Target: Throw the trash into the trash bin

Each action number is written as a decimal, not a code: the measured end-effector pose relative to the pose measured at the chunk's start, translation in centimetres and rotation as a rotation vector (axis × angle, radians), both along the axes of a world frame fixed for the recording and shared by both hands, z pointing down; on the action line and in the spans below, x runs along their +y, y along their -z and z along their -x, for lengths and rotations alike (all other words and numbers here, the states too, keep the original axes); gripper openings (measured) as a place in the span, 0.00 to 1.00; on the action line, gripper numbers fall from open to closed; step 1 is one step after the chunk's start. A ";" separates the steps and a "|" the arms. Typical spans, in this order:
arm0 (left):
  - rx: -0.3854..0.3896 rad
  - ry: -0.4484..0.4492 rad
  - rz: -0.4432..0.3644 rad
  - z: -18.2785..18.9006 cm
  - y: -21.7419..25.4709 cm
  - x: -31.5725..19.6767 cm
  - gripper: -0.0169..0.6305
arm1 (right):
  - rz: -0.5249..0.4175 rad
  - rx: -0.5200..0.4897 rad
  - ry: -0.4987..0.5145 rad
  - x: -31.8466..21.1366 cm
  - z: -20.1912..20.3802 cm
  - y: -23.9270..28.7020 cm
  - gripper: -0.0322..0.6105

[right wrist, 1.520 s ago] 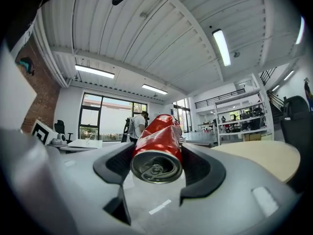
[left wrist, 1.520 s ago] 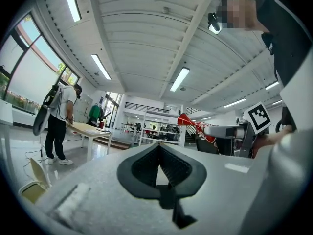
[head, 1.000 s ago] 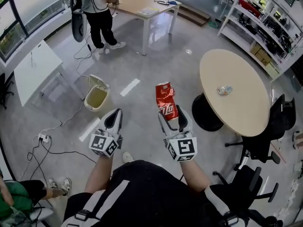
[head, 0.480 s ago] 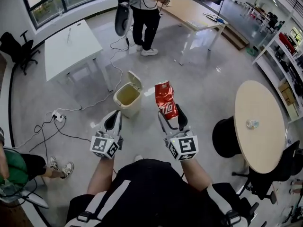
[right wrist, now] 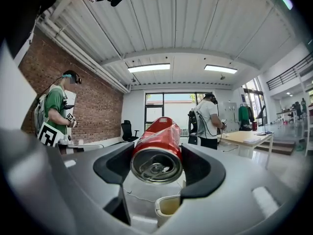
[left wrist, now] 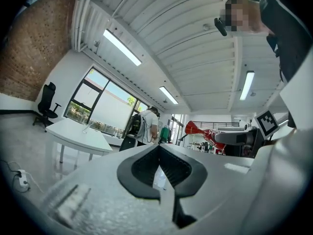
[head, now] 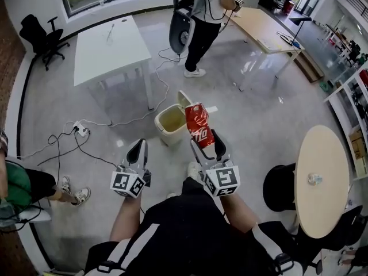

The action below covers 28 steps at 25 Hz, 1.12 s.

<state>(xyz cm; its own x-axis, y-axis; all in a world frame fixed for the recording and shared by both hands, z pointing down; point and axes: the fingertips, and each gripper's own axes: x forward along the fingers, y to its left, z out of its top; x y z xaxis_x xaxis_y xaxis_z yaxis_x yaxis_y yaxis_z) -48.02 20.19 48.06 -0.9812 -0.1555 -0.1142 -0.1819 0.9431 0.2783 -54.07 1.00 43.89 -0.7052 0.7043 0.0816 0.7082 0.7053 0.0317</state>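
Now the trash bin (head: 164, 135) is much closer than a second ago. It was far off ahead of the left gripper (head: 137, 148). It now stands on the floor just past the tips of the right gripper (head: 207, 144) and lower down. Both grippers have swung round with the person to face it.

The right gripper's fingers (right wrist: 201, 168) are spread wide and pinch the red can (head: 198, 126) from both sides. They hold the end with the pull-tab hole. The rest of the can sticks out past the fingertips, toward the bin. The left gripper's fingers (left wrist: 146, 168) are pressed together with nothing between them.

The can is thin, shiny metal. It is round like a tube, but squashed and bent near its far end. It looks empty, so it should be very light. Its skin is smooth and may slip, and it will likely cave in more if squeezed hard. The round end where the fingers are now looks like the best place to hold it.

The bin is cream plastic, boxy with soft corners. Its lid (head: 184, 98) is flipped up and its mouth is open.
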 end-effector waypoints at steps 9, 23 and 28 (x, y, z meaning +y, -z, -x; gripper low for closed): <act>-0.022 0.128 0.007 5.8 -0.4 4.5 0.03 | -0.006 -0.023 0.090 3.8 7.2 0.3 0.52; 0.127 0.137 -0.037 16.5 -4.1 4.2 0.03 | -0.120 0.282 0.188 13.0 22.0 -15.1 0.52; 0.247 0.189 -0.003 17.0 -9.0 6.4 0.03 | -0.222 0.373 0.245 13.3 22.7 -21.3 0.52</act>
<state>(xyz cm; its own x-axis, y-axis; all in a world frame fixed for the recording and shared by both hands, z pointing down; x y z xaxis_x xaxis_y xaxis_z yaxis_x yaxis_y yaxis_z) -65.00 26.55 57.07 -0.9909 0.0321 0.1308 0.0699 0.9528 0.2956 -76.82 14.34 65.16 -0.4153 0.7826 0.4637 0.8438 0.5218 -0.1250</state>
